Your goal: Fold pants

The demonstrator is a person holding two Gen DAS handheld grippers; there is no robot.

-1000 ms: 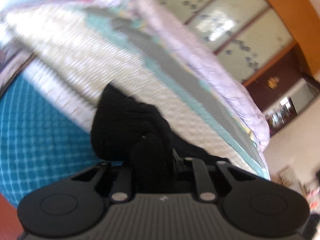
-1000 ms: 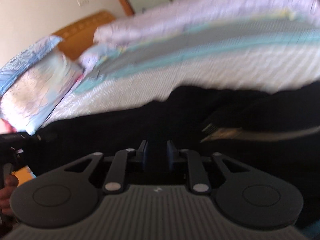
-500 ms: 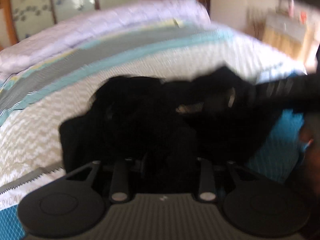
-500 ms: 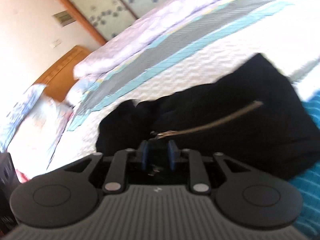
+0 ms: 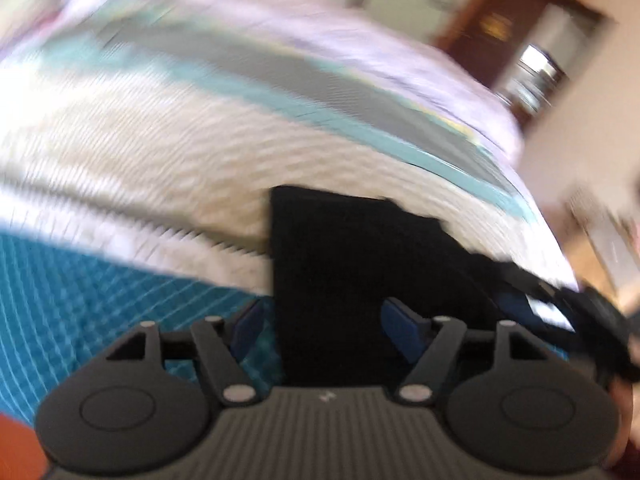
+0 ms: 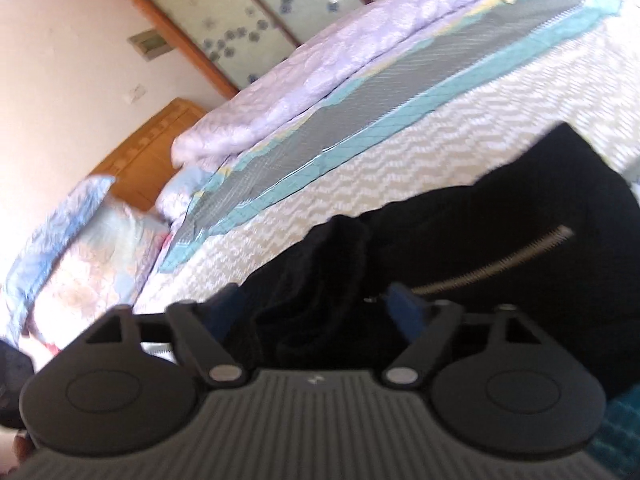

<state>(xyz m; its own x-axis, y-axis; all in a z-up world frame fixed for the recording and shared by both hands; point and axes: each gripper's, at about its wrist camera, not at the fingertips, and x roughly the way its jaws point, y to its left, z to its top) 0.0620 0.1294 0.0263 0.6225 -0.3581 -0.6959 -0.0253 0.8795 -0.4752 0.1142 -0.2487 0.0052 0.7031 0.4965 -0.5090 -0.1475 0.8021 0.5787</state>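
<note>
Letting go of the black pants [image 6: 500, 248] after a fold. That looks like the step in hand.

Left tongs [image 5: 320, 326]: jaws opening, blue pads well apart. Black cloth between the pads, but no pad pressing on it, as far as the blur allows. Nothing held.

Right tongs [image 6: 316, 308]: jaws opening wide too. A soft bump of black cloth between the blue pads, not pinched. Nothing held.

Pants lying on the bed [image 6: 460, 128], on the white zigzag cover, near the edge closest to the tongs. In the right wrist view, spread from 6 o'clock out to 3 o'clock, with a silver zipper [image 6: 496, 264] slanting up toward 2 o'clock. In the left wrist view, a dark block [image 5: 352, 272] with a straight left side, from the middle down to 6 o'clock. At 4 o'clock there, the other tongs [image 5: 568, 304], blurry.

Purple blanket [image 6: 320, 68] far off along the bed at 12 o'clock. Pillow [image 6: 76, 256] at 9 o'clock in the right wrist view.

Fold not neat yet, most likely: cloth bunched and lumpy near the right tongs.

Next move, as a guess: pull both tongs back clear of the cloth, pick a free edge, pinch it with both, then lift and lay it over flat. Needs care not to drag the pile off the bed edge.
</note>
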